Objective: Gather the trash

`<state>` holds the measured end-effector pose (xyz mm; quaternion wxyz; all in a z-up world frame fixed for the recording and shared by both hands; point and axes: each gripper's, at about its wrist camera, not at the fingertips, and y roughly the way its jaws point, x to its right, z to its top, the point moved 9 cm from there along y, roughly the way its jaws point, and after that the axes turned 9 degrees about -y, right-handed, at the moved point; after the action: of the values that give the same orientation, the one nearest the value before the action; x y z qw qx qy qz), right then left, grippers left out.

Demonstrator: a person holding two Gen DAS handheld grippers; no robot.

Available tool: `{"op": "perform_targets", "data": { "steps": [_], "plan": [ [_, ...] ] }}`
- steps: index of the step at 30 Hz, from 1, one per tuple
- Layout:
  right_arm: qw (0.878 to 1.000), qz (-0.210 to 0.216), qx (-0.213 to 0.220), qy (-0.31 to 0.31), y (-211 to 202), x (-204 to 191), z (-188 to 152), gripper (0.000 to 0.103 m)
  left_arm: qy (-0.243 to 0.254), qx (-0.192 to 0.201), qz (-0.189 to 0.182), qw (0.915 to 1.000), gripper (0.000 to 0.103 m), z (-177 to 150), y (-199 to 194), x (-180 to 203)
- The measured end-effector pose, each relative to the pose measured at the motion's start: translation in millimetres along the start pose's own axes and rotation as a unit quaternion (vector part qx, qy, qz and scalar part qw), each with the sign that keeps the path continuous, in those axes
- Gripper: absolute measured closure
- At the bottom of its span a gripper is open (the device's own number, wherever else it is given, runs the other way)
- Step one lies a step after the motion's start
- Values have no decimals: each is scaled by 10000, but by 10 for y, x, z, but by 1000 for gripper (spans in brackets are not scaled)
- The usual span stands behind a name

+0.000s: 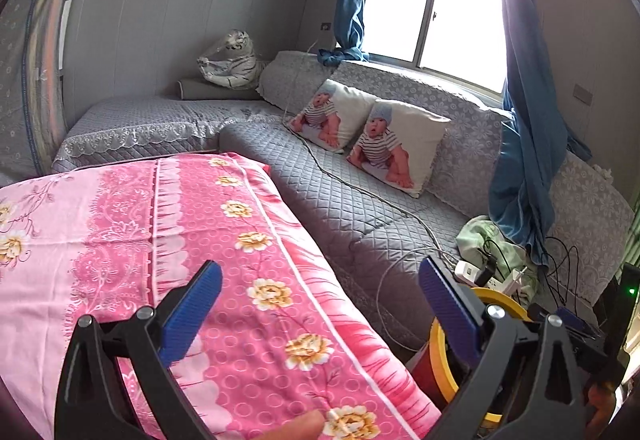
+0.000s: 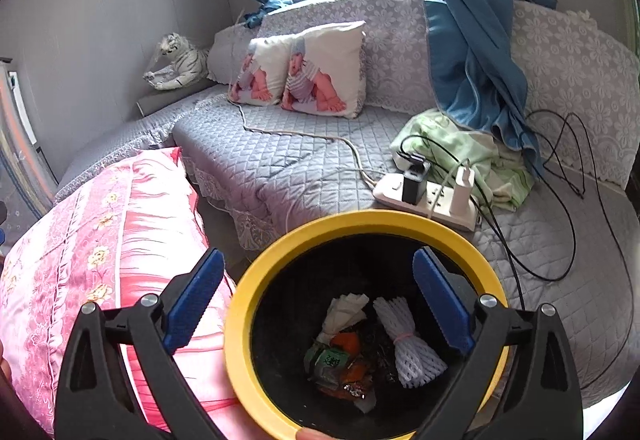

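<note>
A black trash bin with a yellow rim (image 2: pixel 256 280) sits below my right gripper (image 2: pixel 316 300). Inside it lie a white foam fruit net (image 2: pixel 412 344), a crumpled white tissue (image 2: pixel 344 314) and orange and green wrappers (image 2: pixel 340 364). The right gripper hangs open above the bin's mouth with nothing between its blue pads. In the left wrist view my left gripper (image 1: pixel 320 304) is open and empty over a pink floral cloth (image 1: pixel 168 232), and the bin's yellow rim (image 1: pixel 500 298) shows behind the right finger.
A grey quilted sofa (image 2: pixel 280 164) runs along the window wall with two printed cushions (image 2: pixel 304 72) and a toy tiger (image 2: pixel 180 60). A white power strip (image 2: pixel 424 200) with chargers and black cables lies by a green cloth (image 2: pixel 468 152). Blue curtains (image 2: pixel 468 40) hang down onto the sofa.
</note>
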<state>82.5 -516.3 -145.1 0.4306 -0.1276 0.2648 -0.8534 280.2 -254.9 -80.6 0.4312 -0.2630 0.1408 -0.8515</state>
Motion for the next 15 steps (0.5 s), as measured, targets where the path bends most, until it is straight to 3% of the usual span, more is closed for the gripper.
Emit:
{"op": "perform_targets", "data": {
  "steps": [5, 11, 15],
  "plan": [
    [9967, 392, 636, -326, -319, -518, 268, 8, -67, 388, 343, 9986, 8, 152, -374, -361],
    [9878, 1061, 920, -678, -639, -1231, 433, 8, -204, 850, 847, 9926, 8, 294, -851, -774],
    [9806, 1281, 1162, -919, -886, -1629, 481, 8, -198, 1064, 1090, 9881, 8, 306, -1162, -969]
  ]
}}
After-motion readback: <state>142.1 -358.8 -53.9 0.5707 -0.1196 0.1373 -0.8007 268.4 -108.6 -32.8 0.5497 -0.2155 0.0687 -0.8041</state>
